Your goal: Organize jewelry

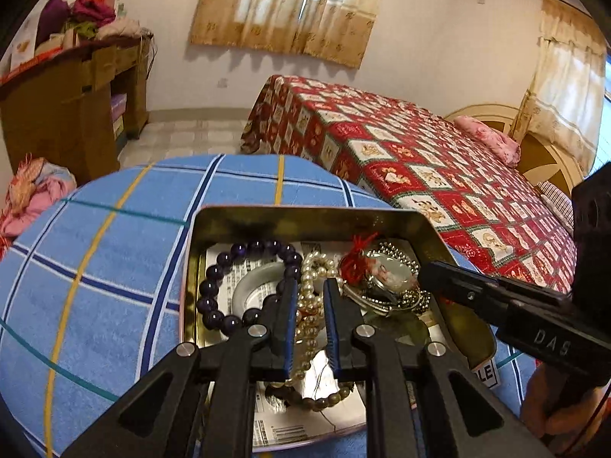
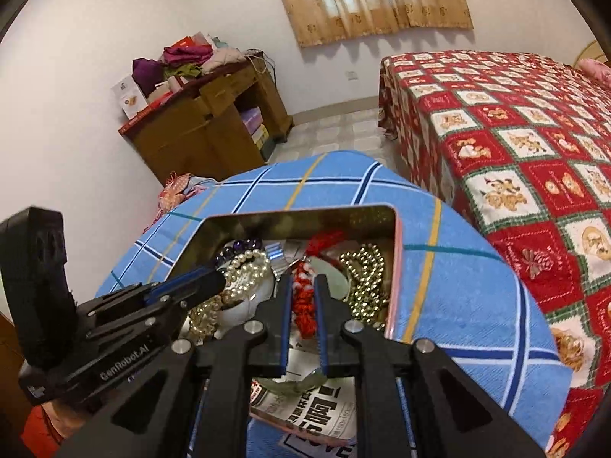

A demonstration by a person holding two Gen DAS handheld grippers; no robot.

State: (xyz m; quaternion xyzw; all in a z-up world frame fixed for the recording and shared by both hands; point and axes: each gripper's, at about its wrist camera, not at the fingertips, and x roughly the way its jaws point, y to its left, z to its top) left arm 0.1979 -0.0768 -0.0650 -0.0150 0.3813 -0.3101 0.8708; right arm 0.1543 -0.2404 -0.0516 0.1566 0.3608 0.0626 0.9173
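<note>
An open rectangular gold-lined metal tin (image 1: 305, 216) is seen on a round worktop covered with a blue checked cloth (image 1: 95, 267); everything below is placed relative to this tin. Inside it, printed paper lines the bottom. A dark purple bead bracelet (image 1: 229, 282) lies in the left half around a white round dish (image 1: 254, 286), a cream pearl strand (image 1: 309, 305) runs down the middle, and a silver wristwatch (image 1: 389, 278) with a red tassel (image 1: 357, 253) is heaped on the right among gold ball chain (image 2: 364, 278).

The left gripper (image 1: 310, 286) is lowered into the tin with its blue-padded jaws narrowly apart, the pearl strand lying between them; whether the pads press it cannot be told. The right gripper (image 2: 303, 282) is also in the tin, jaws narrowly apart astride a red knotted cord (image 2: 303, 301); contact cannot be told either.

Beyond the tin to the right, a bed under a red-and-white patchwork cover (image 1: 420, 152) is seen. To the far left stands a brown wooden cabinet (image 2: 206, 129) piled with clothes. Tan curtains (image 1: 290, 7) hang on the back wall.
</note>
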